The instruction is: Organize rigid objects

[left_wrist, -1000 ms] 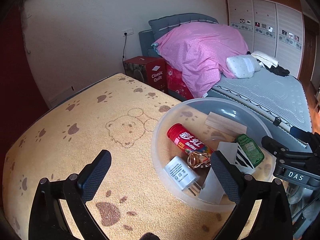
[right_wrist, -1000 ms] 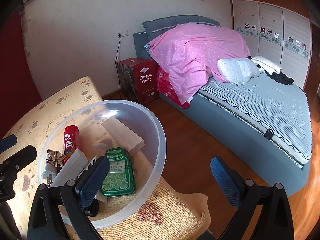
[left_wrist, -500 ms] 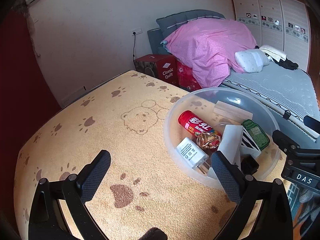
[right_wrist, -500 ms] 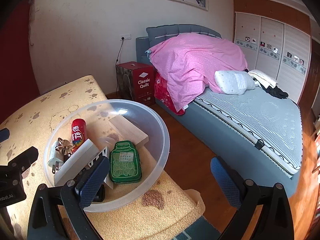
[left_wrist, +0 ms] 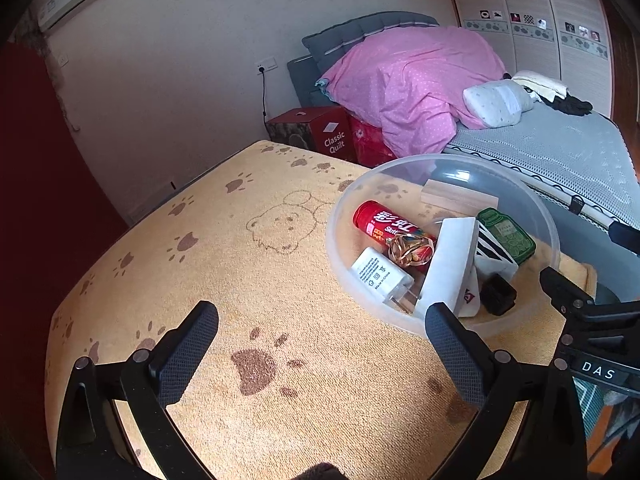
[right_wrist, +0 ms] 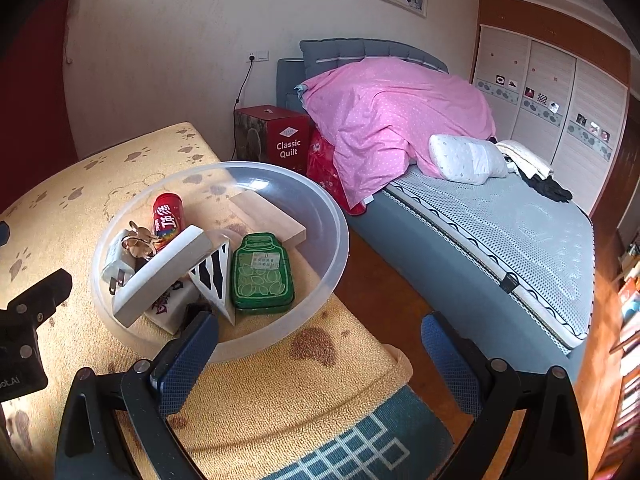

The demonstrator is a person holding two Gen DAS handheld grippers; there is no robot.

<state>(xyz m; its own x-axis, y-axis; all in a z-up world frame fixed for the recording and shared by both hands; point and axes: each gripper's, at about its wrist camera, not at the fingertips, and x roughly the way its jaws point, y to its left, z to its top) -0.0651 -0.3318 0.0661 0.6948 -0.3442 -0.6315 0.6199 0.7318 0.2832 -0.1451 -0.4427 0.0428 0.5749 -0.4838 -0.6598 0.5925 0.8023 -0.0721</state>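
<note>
My left gripper (left_wrist: 322,354) is spread wide and empty at the bottom of the frame, over the yellow paw-print cloth (left_wrist: 208,280). My right gripper (right_wrist: 320,358) also gapes empty. The clear round plastic bowl (left_wrist: 536,208) sits right of centre, holding a red candy tube (left_wrist: 384,222), white plug adapter (left_wrist: 380,274) and green tin (left_wrist: 506,234).
</note>
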